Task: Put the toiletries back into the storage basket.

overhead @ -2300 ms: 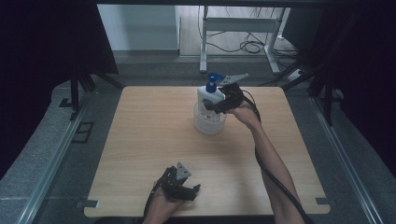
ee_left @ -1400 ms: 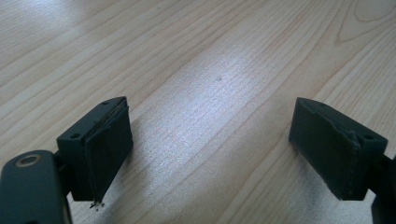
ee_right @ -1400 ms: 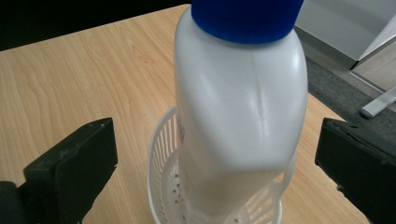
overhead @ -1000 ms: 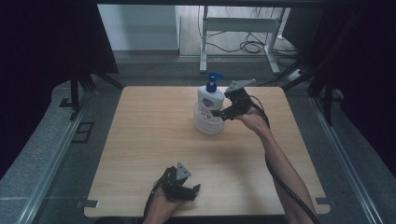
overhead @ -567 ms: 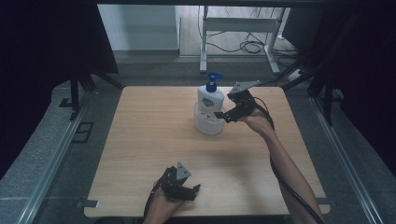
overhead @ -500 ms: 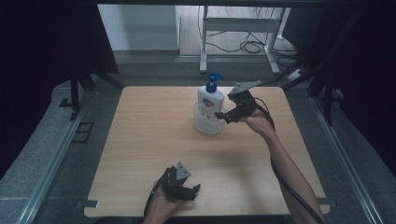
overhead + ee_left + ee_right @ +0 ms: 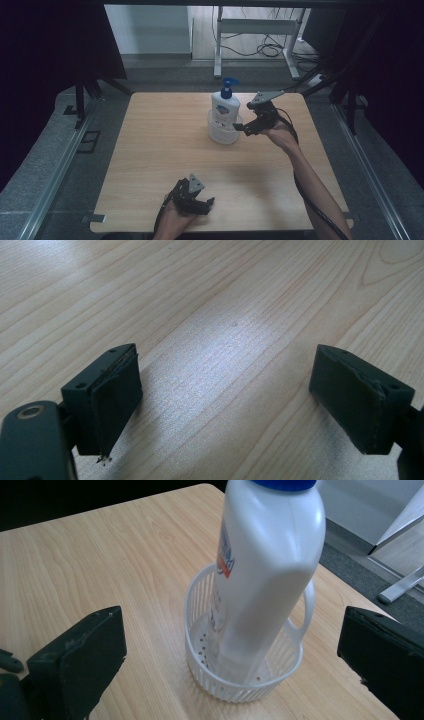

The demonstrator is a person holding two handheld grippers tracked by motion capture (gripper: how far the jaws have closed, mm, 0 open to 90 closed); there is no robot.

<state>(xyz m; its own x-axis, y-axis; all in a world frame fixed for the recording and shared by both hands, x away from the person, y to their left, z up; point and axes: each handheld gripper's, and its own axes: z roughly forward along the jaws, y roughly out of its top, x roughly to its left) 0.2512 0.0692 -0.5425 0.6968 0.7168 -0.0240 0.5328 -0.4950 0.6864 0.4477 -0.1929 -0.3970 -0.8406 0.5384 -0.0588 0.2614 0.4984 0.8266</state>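
Both jaws of my right gripper [image 7: 243,127] stand wide and empty, the white plastic pump bottle with the blue top [image 7: 265,570] dead ahead, upright in its white slotted basket [image 7: 200,605], so I'd square up on its flat faces before closing.

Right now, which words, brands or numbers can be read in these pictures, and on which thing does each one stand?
None can be read.
Pump bottle, standing in the white basket: blue and orange print on its front label, seen edge-on and blurred, too unclear to read.
Table, left gripper and right gripper: no text visible.
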